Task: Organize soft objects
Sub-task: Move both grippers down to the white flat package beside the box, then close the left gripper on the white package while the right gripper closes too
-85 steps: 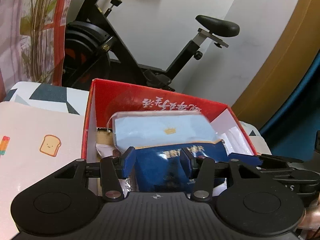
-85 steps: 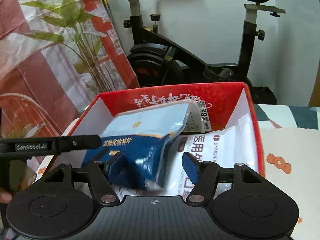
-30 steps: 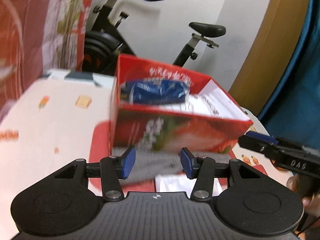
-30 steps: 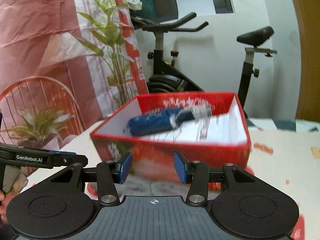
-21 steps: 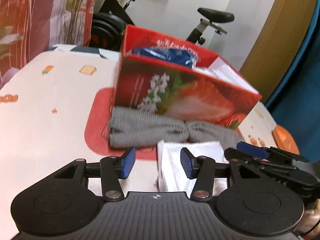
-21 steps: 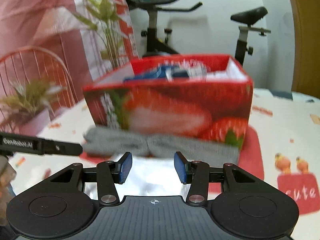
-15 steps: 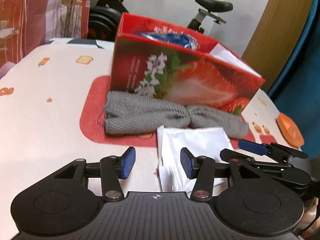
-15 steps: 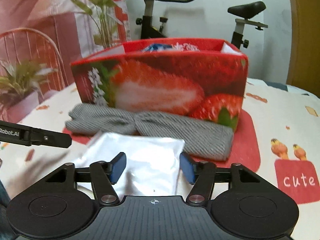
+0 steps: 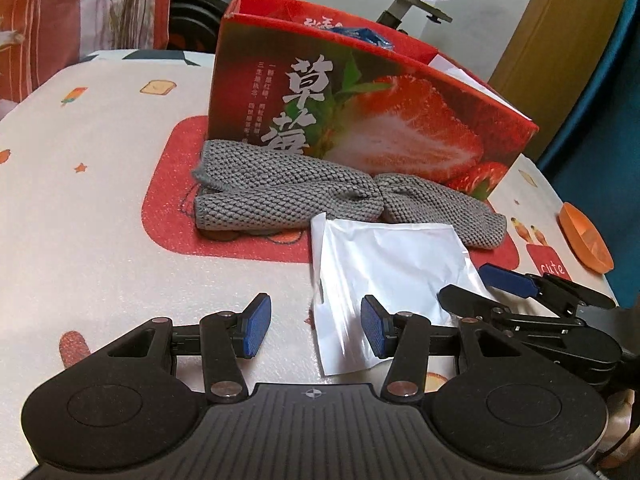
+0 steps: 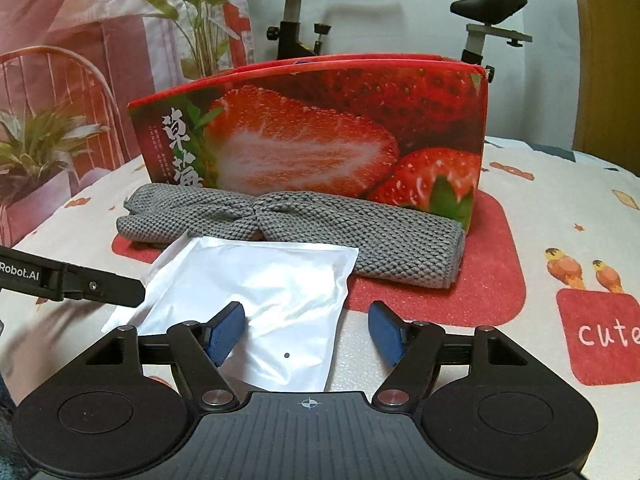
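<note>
**White pouch lies just ahead of your right gripper**

Your right gripper (image 10: 306,330) has just been opening, and its jaws stand apart with the near corner of the white pouch (image 10: 256,292) between them, the pads not pressing on it. The pouch lies flat on the table (image 9: 100,216), just in front of the grey knitted cloth (image 9: 288,196) and the strawberry box (image 9: 372,120). Its long axis runs from your right gripper away towards the cloth. Your left gripper (image 9: 312,330) is open and empty, with the pouch's edge just right of its centre, so your right hand looks the better placed. The box's contents are mostly hidden behind its front wall; only a scrap of blue packaging (image 9: 360,34) shows.
</note>
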